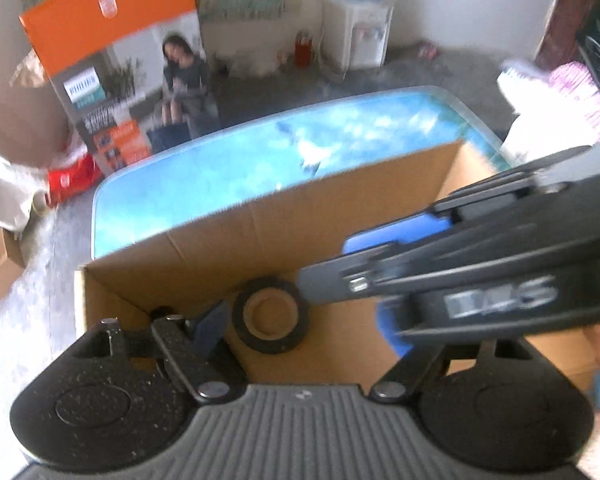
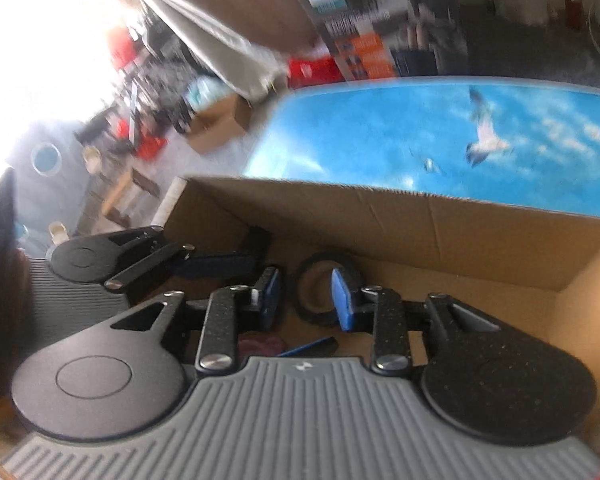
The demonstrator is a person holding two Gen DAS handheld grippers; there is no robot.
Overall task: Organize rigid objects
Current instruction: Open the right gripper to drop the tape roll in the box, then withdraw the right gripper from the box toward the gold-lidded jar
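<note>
Inside cardboard box [image 1: 260, 232], black tape roll [image 1: 271, 317], brown core

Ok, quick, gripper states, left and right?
Left gripper: open, holding nothing.
Right gripper: open, holding nothing, by the tape roll.

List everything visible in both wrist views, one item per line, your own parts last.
Brown cardboard box: one, open, on the table.
Black tape roll with a brown core: one, lying flat on the box floor.
Blue-handled tool: one, dark and blue, on the box floor near the right gripper; blurred.
Sky-blue table top with a seagull print: one, under and behind the box.
Orange and white printed carton: one, standing beyond the table.
White water dispenser: one, by the far wall.
Left gripper: black, blue pads, open, inside the box.
Right gripper: black, blue pads, open above the roll.
</note>
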